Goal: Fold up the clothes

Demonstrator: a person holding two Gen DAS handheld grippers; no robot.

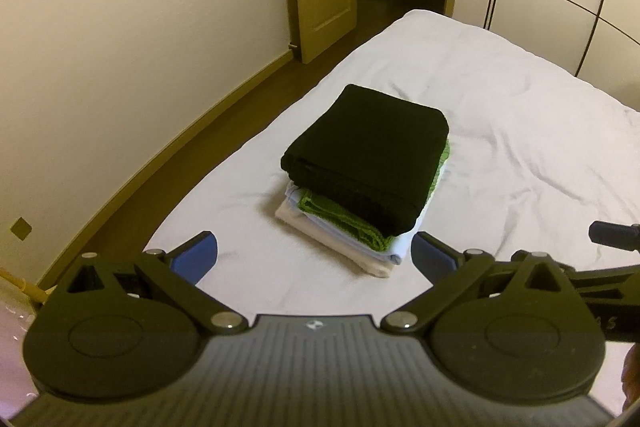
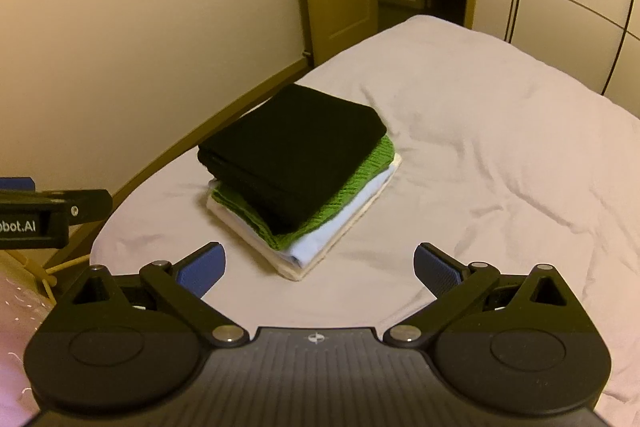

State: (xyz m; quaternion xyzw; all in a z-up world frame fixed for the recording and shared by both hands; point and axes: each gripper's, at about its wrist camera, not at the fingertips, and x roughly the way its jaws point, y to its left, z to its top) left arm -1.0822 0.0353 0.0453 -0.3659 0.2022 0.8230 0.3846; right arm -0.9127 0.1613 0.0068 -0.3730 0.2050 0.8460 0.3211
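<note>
Jaws spread, both grippers empty | folded stack (image 1: 366, 169) lies neat on bed (image 1: 520, 115) | no loose garment visible.

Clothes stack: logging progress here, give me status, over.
Left gripper and right gripper open, empty. Folded stack on bed, black garment on top. Nothing in the way.

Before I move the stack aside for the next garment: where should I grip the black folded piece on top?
Probably the black folded piece by its near corner, coming in low from the camera side. There its thick folded edge overhangs the green knit underneath, so one finger may slip below without catching lower layers. Both the left gripper and the right gripper are open and empty.
</note>
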